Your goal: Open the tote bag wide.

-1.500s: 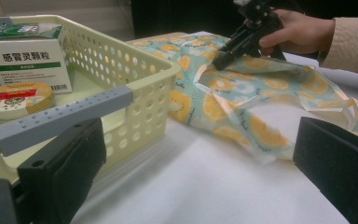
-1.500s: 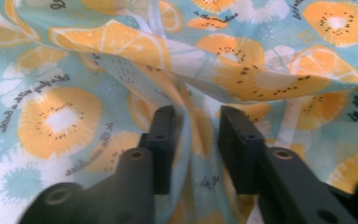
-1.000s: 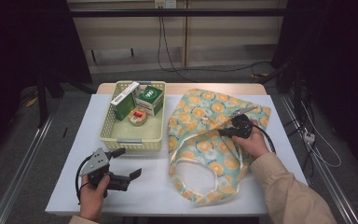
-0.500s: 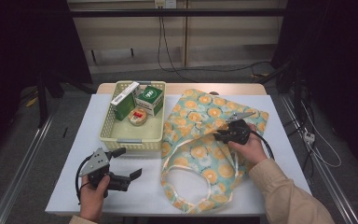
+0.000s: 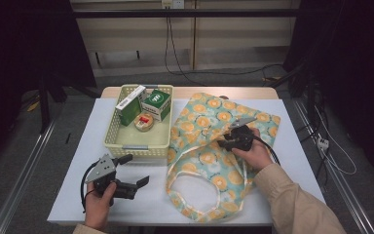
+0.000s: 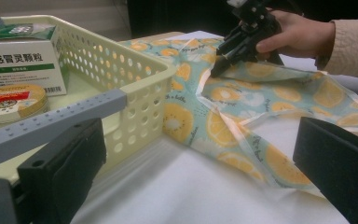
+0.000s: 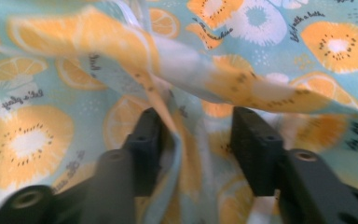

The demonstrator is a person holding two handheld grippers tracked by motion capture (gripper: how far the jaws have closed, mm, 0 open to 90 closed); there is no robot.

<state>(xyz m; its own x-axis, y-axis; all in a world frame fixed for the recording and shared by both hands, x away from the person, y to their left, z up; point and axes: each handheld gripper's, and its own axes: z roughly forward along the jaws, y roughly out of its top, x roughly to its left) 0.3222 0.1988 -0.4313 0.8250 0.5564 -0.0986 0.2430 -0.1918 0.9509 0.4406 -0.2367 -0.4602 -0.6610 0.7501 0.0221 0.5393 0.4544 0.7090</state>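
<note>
Orange-print bag [image 7: 270, 42] fold between parted right tongs [image 7: 200, 135], close-up.

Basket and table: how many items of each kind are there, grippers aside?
Boxes: 2, a white-topped box and a green box
Round tins: 1
Baskets: 1
Fruit-print bags: 1
Total: 5

We see a table [image 5: 73, 192] with a white top and a wooden far edge. On it, at the left far side, sits a pale yellow basket [image 5: 137, 145]; to its right lies a fruit-print cloth bag [image 5: 209, 161], spreading to the near edge
</note>
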